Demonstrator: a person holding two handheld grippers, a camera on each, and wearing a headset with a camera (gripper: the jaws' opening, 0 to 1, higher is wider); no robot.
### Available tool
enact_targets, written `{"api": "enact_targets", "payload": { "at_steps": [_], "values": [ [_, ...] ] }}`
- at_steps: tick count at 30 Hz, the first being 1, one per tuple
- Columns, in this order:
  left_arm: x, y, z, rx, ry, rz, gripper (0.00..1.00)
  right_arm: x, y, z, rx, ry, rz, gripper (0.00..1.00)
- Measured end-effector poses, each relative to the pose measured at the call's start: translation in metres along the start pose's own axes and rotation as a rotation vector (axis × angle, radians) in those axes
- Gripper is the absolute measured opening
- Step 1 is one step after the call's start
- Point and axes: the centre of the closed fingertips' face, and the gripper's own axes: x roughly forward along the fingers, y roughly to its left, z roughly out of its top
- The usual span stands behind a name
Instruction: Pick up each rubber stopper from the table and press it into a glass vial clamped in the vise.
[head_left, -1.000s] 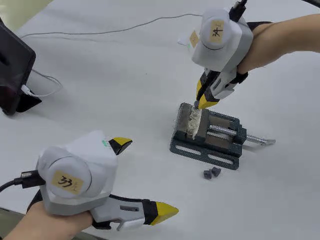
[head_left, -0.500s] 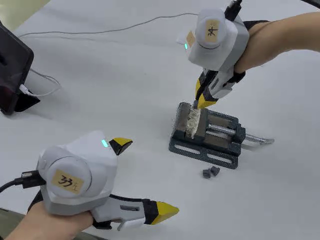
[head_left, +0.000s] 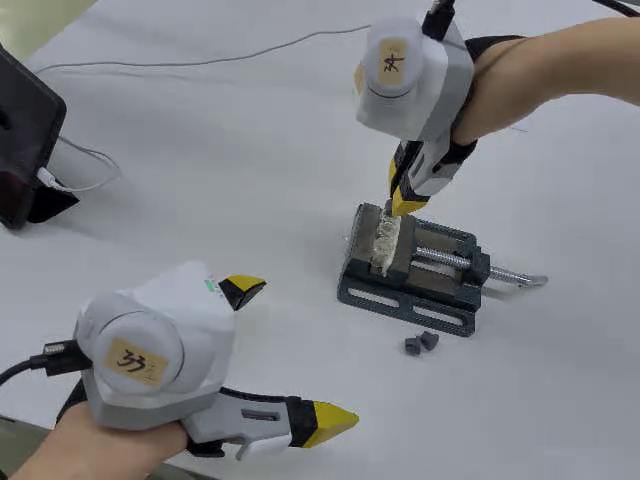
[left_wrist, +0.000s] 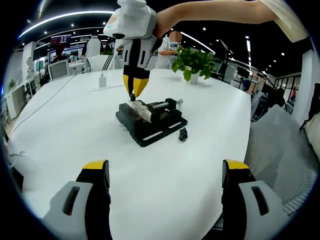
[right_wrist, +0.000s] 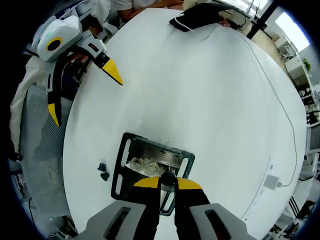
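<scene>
The left gripper (head_left: 288, 355) sits at the lower left of the head view, lying on its side, its two yellow-tipped jaws spread wide apart with nothing between them. Past it, toward the lower right, two loose stoppers (head_left: 421, 343) lie touching each other on the white table (head_left: 250, 150), just beside the near edge of the vise (head_left: 412, 283). The dark vise stands right of centre with its screw handle pointing to the right. Between its jaw plates is a row of glass vials (head_left: 386, 238), clamped upright.

Directly above the vials, the right gripper (head_left: 403, 207) points straight down from the upper right. Its jaws are drawn close together on a small dark rubber stopper (right_wrist: 168, 178), which the right gripper view shows pinched between the yellow tips, over the end of the vial row nearest that camera. Whether the stopper touches a vial cannot be told.

Farther off, at the left edge, a dark device (head_left: 22, 140) stands propped on the table, and a white cable (head_left: 200, 62) runs across the top.
</scene>
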Motion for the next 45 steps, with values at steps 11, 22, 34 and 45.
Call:
{"api": "enact_targets", "payload": {
  "at_steps": [11,22,34,45],
  "values": [
    [0.003,-0.003,0.003,0.003,-0.006,-0.013,0.92,0.001,-0.002,0.001,0.179,-0.039,-0.009,0.05],
    [0.003,-0.004,0.003,0.004,-0.003,-0.017,0.92,0.002,-0.002,-0.003,0.161,-0.053,-0.033,0.06],
    [0.001,-0.002,0.003,-0.002,-0.004,-0.01,0.91,0.004,-0.005,-0.004,0.116,-0.055,-0.025,0.09],
    [0.0,0.003,0.006,-0.008,-0.013,-0.004,0.91,-0.011,-0.005,-0.01,0.106,-0.1,-0.002,0.11]
  ]
}}
